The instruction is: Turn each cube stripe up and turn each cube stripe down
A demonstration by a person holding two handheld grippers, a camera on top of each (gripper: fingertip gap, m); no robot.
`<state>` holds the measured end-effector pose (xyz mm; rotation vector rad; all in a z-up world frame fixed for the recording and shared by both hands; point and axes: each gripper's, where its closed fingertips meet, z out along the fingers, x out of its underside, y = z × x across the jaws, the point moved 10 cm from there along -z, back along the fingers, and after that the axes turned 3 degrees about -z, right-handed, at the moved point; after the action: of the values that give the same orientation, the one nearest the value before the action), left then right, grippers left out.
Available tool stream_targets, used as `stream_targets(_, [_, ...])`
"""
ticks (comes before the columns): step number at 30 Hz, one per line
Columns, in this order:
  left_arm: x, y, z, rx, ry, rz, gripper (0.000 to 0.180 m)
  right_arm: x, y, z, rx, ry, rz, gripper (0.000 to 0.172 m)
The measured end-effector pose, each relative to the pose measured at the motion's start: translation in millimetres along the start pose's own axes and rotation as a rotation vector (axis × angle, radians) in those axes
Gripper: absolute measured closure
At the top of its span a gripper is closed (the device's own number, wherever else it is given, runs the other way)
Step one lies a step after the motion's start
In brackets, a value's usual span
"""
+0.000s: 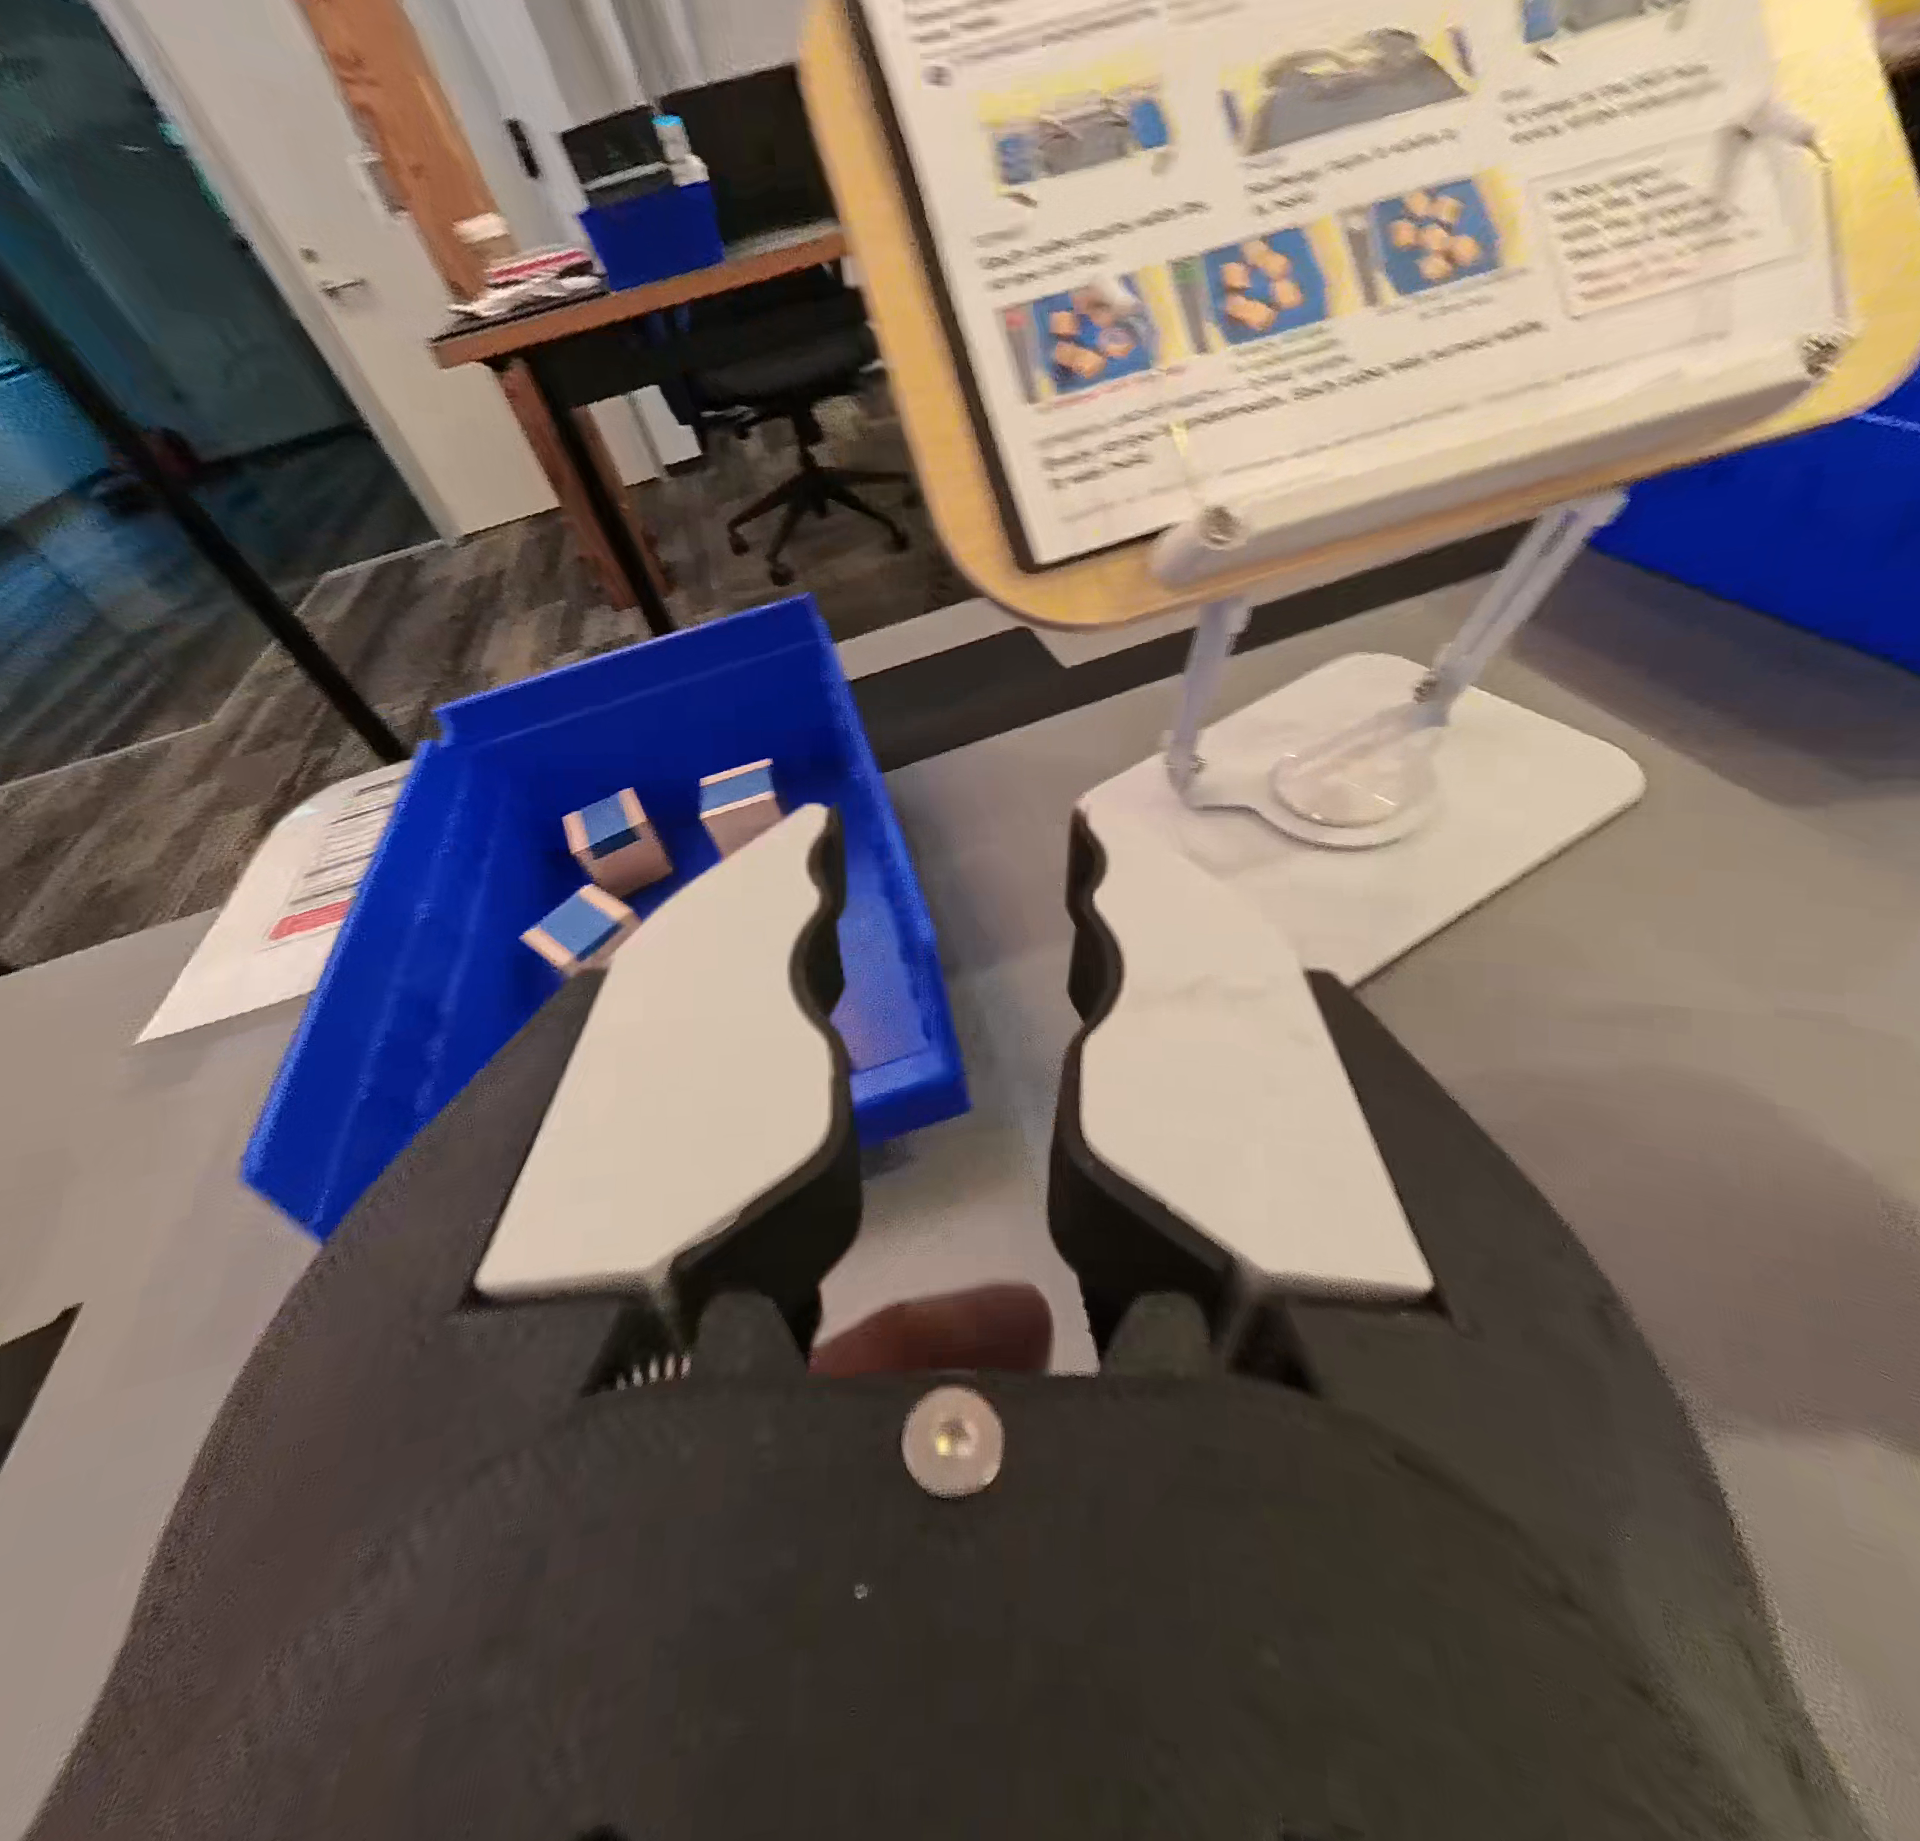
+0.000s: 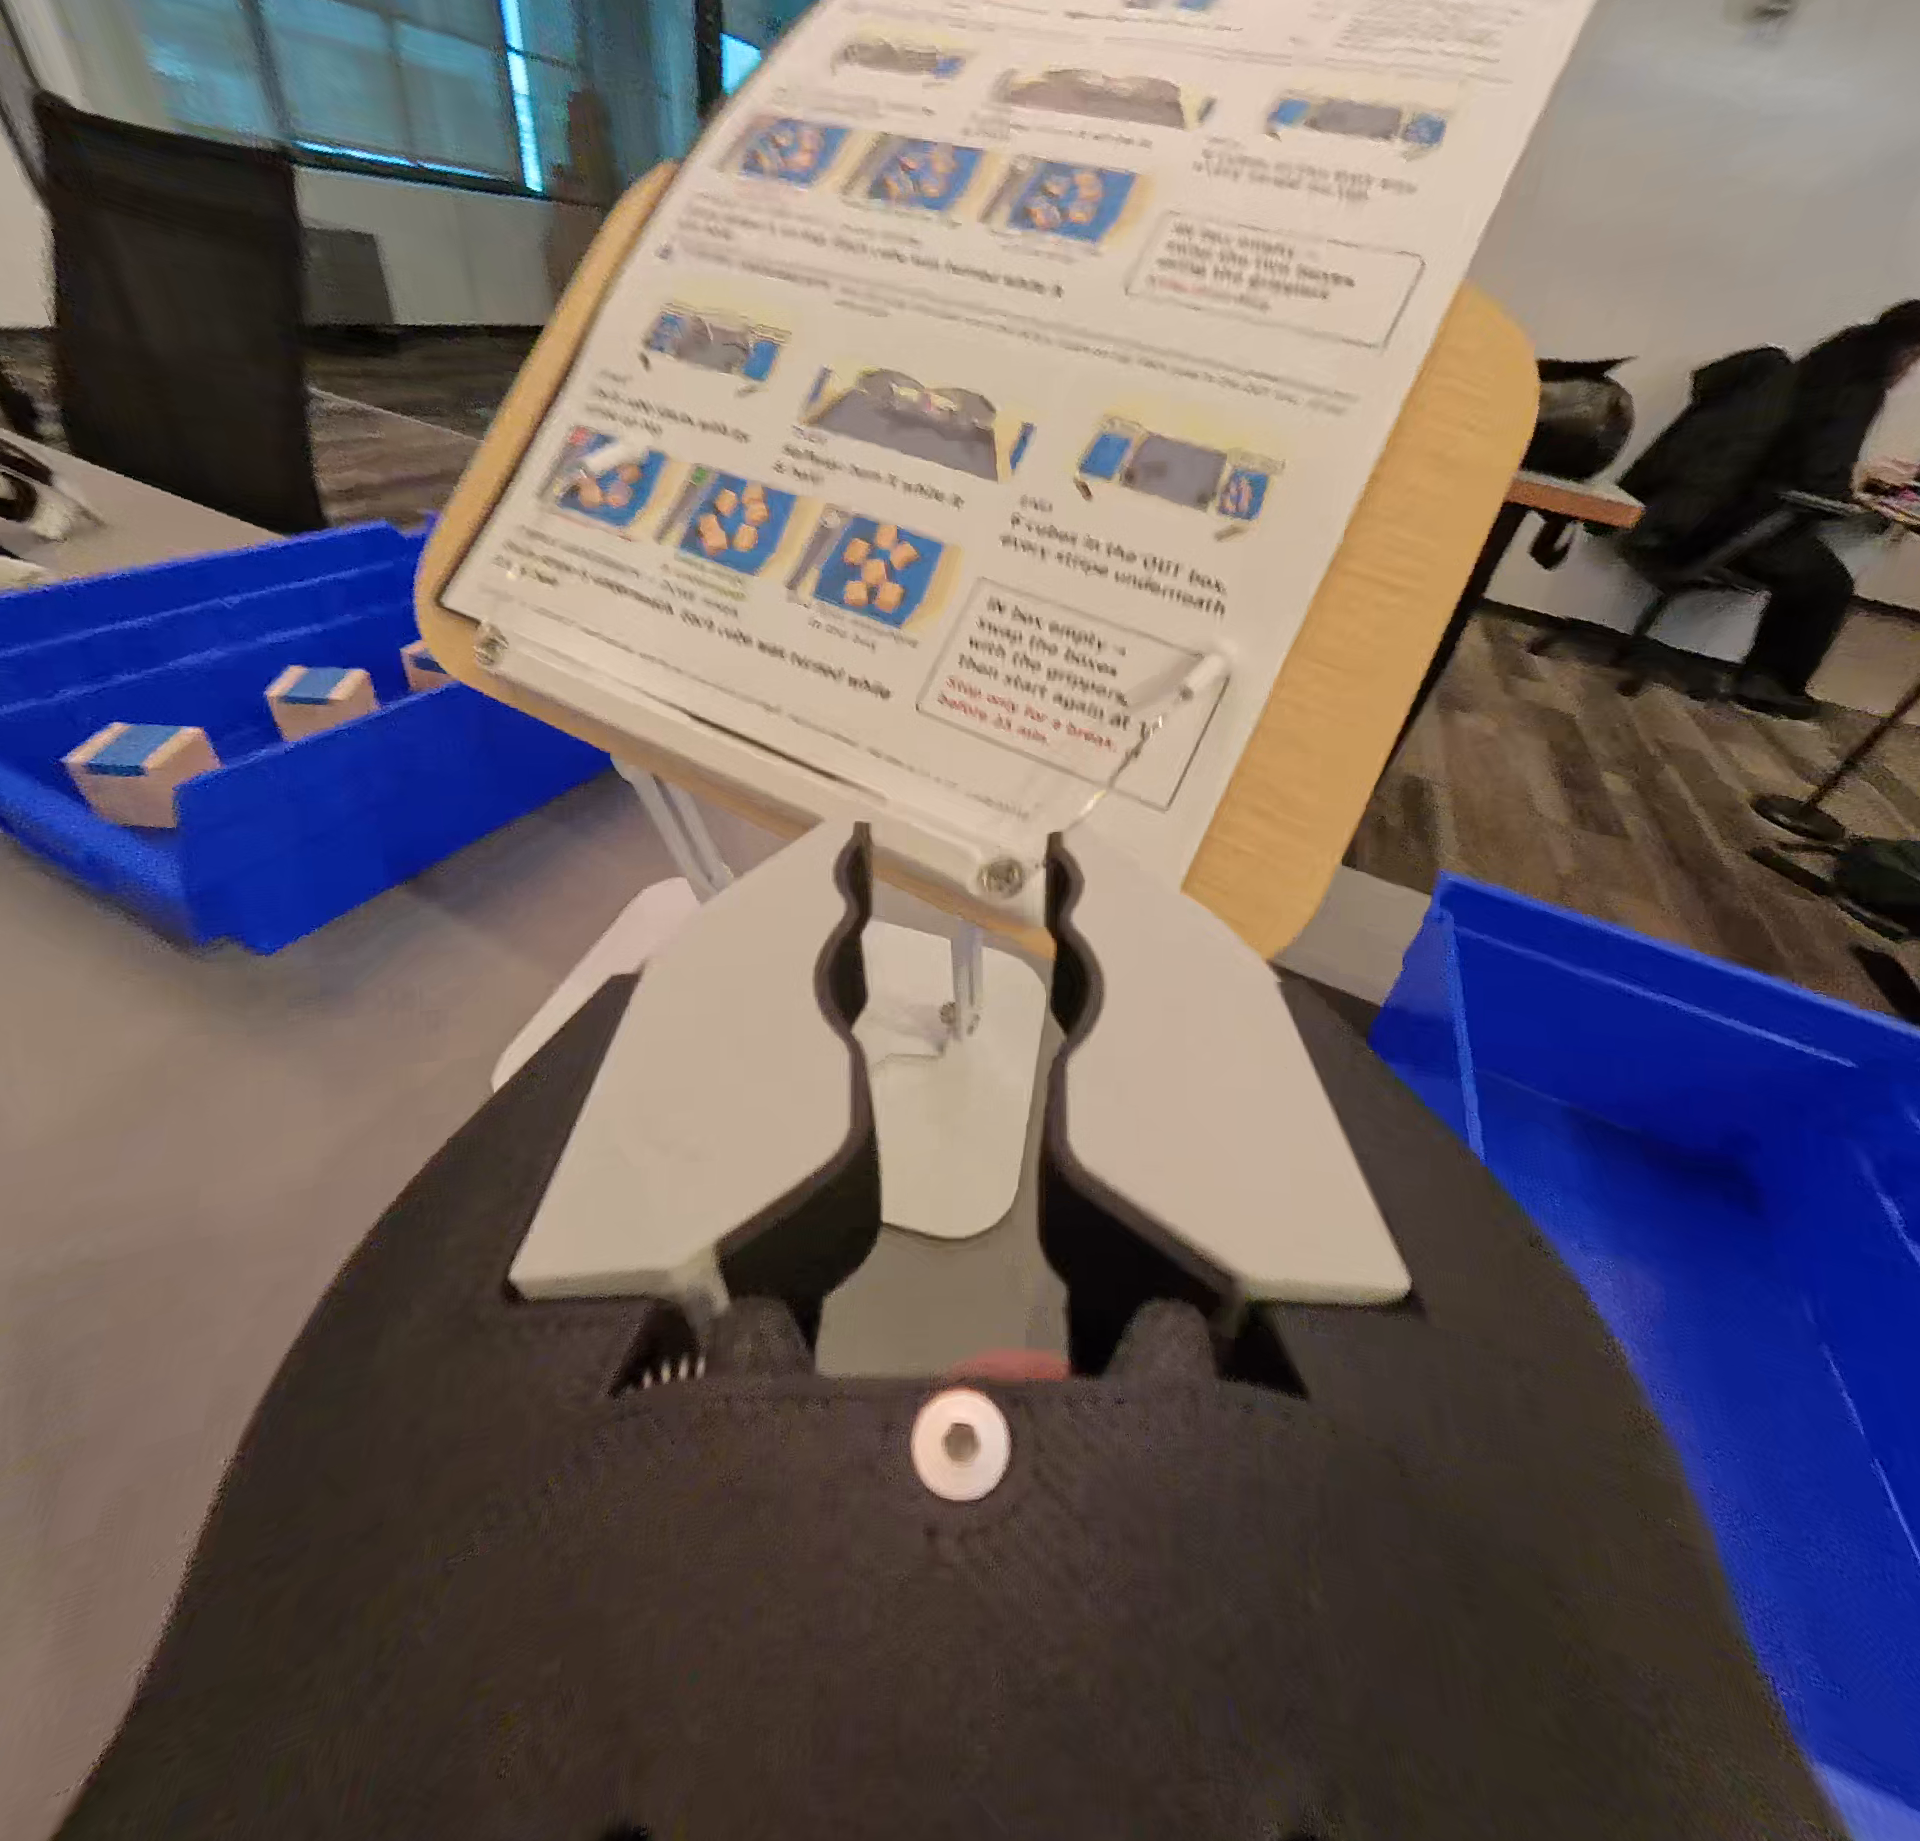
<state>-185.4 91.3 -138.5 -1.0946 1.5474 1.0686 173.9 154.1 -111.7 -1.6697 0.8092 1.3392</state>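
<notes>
An office room, with a grey tabletop carrying a stand with an instruction sheet. The cubes lie in the blue bin at middle left. Both the left tongs and the right tongs are spread and hold nothing. To do it well, I think the left tongs should come down squarely over one cube, pads on its plain sides.

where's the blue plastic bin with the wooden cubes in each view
Left wrist view: blue plastic bin at centre-left, beside and behind the left finger, three blue-striped wooden cubes visible inside.
Right wrist view: same bin at the left edge, mid-height.
Shared landmark: the tilted instruction sheet on its white stand.
</notes>
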Motion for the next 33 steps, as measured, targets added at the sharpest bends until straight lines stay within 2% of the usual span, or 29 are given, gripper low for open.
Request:
stream_targets(1, [1.4, 8.2, -1.8, -0.023, -0.006, -0.023, 0.134, 7.3, 2.1, 1.4, 0.025, 0.014, 0.001, 0.132])
stream_targets(3, [5.7, 21.9, -1.2, -0.081, 0.005, -0.074, 0.107, 20.7, 4.3, 4.4, 0.064, 0.049, 0.013, 0.106])
stream_targets(7, [20.5, 37.3, 6.5, -0.132, 0.022, -0.142, 0.095, 37.3, 2.7, 8.4, 0.068, 0.103, 0.056, 0.106])
stream_targets(9, [25.2, 42.1, 9.3, -0.142, 0.023, -0.166, 0.096, 43.4, -2.3, 9.5, 0.11, 0.128, 0.06, 0.088])
stream_targets(13, [24.9, 43.0, 11.6, -0.178, -0.013, -0.143, 0.092, 50.9, -16.2, 3.3, 0.206, 0.088, 0.063, 0.07])
stream_targets(17, [21.9, 40.1, 15.2, -0.184, -0.037, -0.169, 0.086, 52.2, -28.5, -8.1, 0.268, 0.013, 0.057, 0.064])
stream_targets(21, [15.5, 36.5, 16.8, -0.169, -0.064, -0.156, 0.096, 47.0, -34.8, -21.4, 0.263, -0.029, 0.051, 0.079])
stream_targets(23, [11.6, 36.7, 16.9, -0.149, -0.069, -0.15, 0.112, 44.2, -37.1, -27.8, 0.259, -0.047, 0.046, 0.088])
stream_targets(24, [9.8, 38.1, 16.3, -0.143, -0.073, -0.143, 0.123, 43.0, -38.1, -31.2, 0.25, -0.059, 0.047, 0.098])
stream_targets(25, [8.4, 40.0, 14.6, -0.138, -0.084, -0.137, 0.139, 41.9, -38.7, -34.1, 0.233, -0.066, 0.045, 0.113])
stream_targets(26, [7.3, 42.1, 13.1, -0.132, -0.093, -0.137, 0.15, 41.5, -39.2, -36.7, 0.208, -0.065, 0.04, 0.136])
stream_targets(27, [6.9, 44.3, 12.0, -0.126, -0.096, -0.144, 0.161, 40.8, -38.6, -39.6, 0.156, -0.072, 0.029, 0.172])
stream_targets(28, [6.5, 45.5, 10.8, -0.101, -0.106, -0.137, 0.18, 39.8, -38.8, -42.2, 0.129, -0.083, 0.03, 0.172])
stream_targets(33, [4.1, 43.6, 14.5, -0.101, -0.106, -0.128, 0.18, 40.9, -42.3, -45.9, 0.157, -0.054, 0.015, 0.172])
